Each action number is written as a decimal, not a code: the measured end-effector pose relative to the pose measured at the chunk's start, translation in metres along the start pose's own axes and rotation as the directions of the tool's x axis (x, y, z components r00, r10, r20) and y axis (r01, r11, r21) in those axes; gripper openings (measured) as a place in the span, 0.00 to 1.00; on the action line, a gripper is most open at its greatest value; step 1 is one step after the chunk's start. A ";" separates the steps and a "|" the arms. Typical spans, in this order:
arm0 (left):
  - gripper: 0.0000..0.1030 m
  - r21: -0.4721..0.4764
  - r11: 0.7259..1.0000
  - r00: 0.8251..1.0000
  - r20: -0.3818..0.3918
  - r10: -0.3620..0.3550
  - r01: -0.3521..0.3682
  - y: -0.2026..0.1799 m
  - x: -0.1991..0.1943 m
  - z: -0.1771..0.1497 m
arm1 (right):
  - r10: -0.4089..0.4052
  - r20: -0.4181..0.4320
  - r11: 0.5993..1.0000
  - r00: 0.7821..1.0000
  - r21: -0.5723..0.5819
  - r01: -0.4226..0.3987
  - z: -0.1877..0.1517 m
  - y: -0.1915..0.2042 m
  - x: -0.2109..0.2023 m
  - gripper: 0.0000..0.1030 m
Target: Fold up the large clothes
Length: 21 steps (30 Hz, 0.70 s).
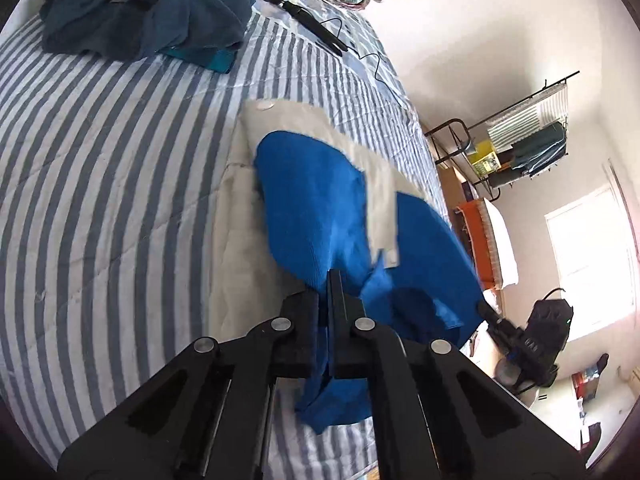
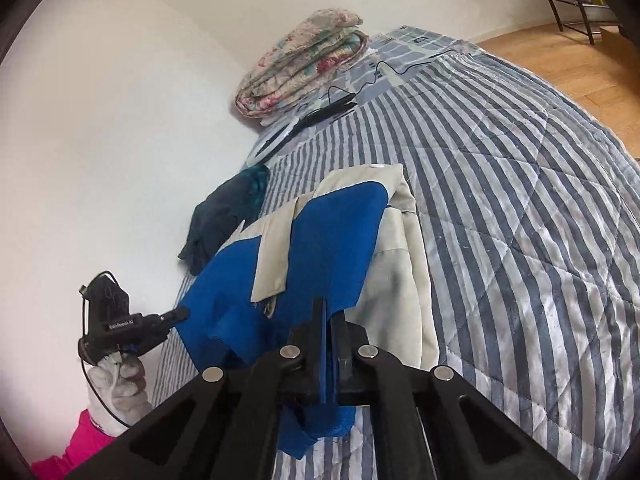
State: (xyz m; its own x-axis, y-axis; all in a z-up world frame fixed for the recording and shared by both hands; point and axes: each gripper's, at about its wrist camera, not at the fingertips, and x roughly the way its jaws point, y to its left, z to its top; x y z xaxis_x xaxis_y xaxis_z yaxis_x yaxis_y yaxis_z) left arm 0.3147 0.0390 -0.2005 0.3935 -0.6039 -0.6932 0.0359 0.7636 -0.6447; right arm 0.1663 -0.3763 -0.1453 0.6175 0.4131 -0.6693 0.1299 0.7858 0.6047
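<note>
A blue-and-beige jacket is lying on the striped quilt near the bed's near edge, its long axis running from near to far. The right gripper and left gripper are each clenching the blue near hem, probably gripping two corners so the fabric is lifting evenly for a fold toward the far end.

Bright blue garment with beige panels, lying on a blue-and-white striped quilt. Dark navy clothes show teal trim, and there's a floral folded blanket. Both grippers black.
</note>
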 end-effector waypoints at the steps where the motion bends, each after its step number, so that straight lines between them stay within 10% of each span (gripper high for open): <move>1: 0.00 -0.001 0.999 0.998 -0.022 0.051 -0.052 0.010 0.009 -0.007 | -0.003 -0.003 1.000 1.000 -0.003 0.003 -0.001 -0.003 -0.001 0.00; 5: 0.00 -0.100 0.993 0.994 -0.097 0.060 -0.069 0.050 0.036 -0.016 | -0.087 -0.109 0.992 0.990 0.087 0.097 -0.017 -0.043 0.030 0.00; 11: 0.00 0.055 0.985 0.983 -0.080 0.168 -0.164 0.020 0.024 -0.013 | -0.221 -0.125 0.974 0.967 -0.072 0.213 -0.019 -0.027 0.044 0.00; 15: 0.04 0.120 0.961 0.968 -0.001 0.250 -0.248 0.005 0.001 -0.012 | -0.335 -0.015 0.908 0.942 -0.270 0.319 -0.013 0.010 0.025 0.28; 21: 0.04 0.173 0.962 0.976 0.095 0.197 -0.211 -0.025 -0.028 -0.018 | -0.064 -0.067 0.874 0.996 -0.485 0.023 -0.027 0.059 0.004 0.33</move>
State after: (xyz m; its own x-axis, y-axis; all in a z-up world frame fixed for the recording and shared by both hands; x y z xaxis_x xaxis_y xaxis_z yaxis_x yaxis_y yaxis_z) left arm 0.2867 0.0331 -0.1707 0.4783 -0.4169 -0.7729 0.1106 0.9017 -0.4180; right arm 0.1548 -0.3155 -0.1236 0.5544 0.3921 -0.7341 -0.2486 0.9198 0.3036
